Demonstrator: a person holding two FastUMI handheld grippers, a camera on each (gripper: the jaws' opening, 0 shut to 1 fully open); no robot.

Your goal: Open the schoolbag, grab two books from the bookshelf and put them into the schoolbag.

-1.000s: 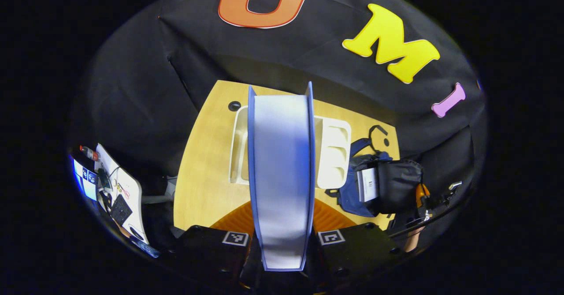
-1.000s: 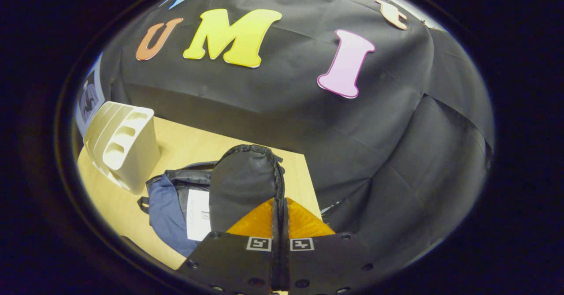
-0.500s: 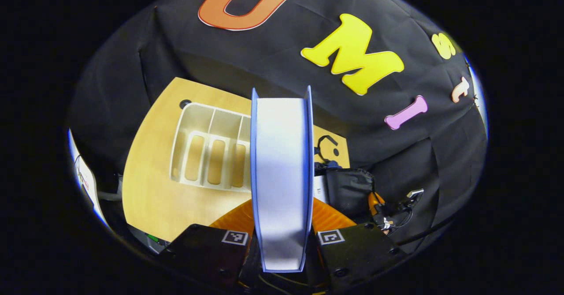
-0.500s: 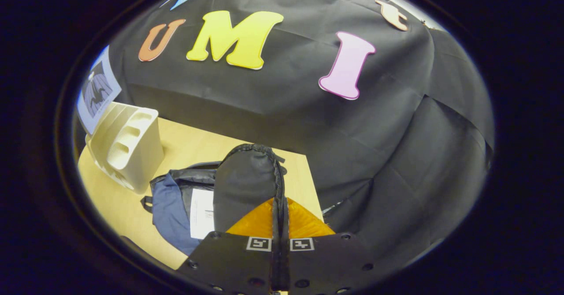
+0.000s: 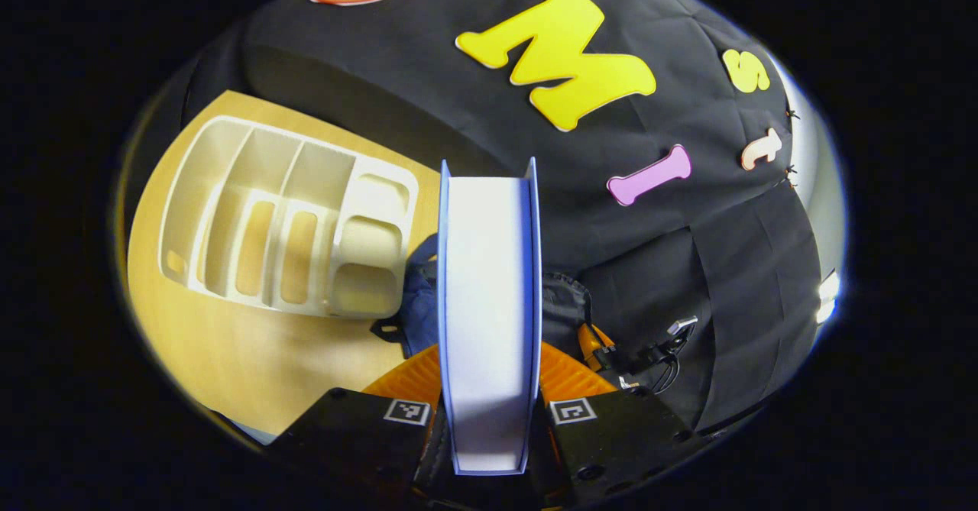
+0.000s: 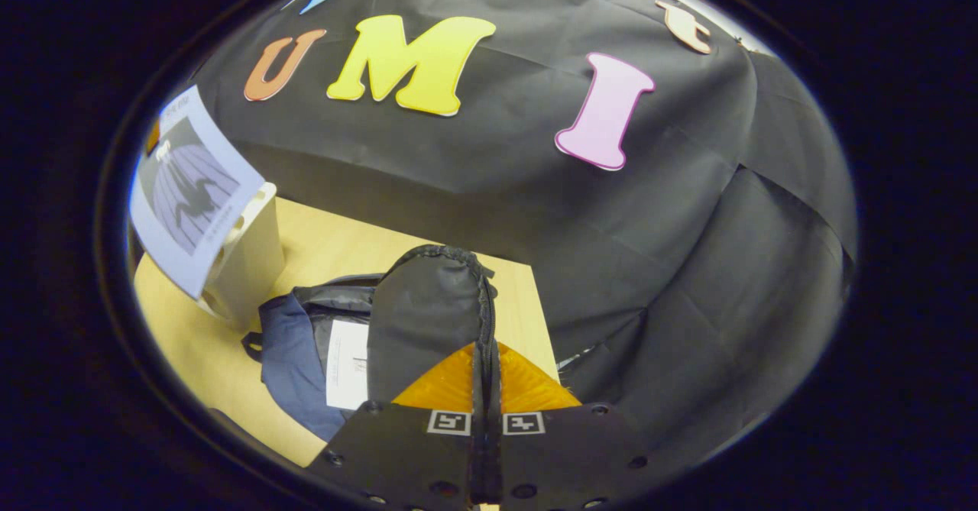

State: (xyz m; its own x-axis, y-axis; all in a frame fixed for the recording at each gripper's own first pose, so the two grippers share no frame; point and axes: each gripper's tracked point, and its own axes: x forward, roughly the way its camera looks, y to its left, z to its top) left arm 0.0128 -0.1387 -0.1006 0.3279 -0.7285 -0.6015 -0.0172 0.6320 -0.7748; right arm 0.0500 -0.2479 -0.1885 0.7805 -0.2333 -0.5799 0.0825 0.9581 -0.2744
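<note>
In the left gripper view our left tongs (image 5: 489, 412) clamp a blue-covered book (image 5: 489, 297) edge-on between their fingers, above the surface (image 5: 229, 358) and the schoolbag (image 5: 420, 305). The cream bookshelf (image 5: 283, 221) sits left of the book. In the right gripper view our right tongs (image 6: 486, 389) pinch the schoolbag's black flap (image 6: 428, 320), held up from the open bag. Compared with half a second ago, the book now reaches farther over the bookshelf toward the bag in the right gripper view.

Left gripper (image 5: 489, 419) and right gripper (image 6: 486, 427), black screw-dotted housings, square black-and-white markers, ribbed orange panels behind.
</note>
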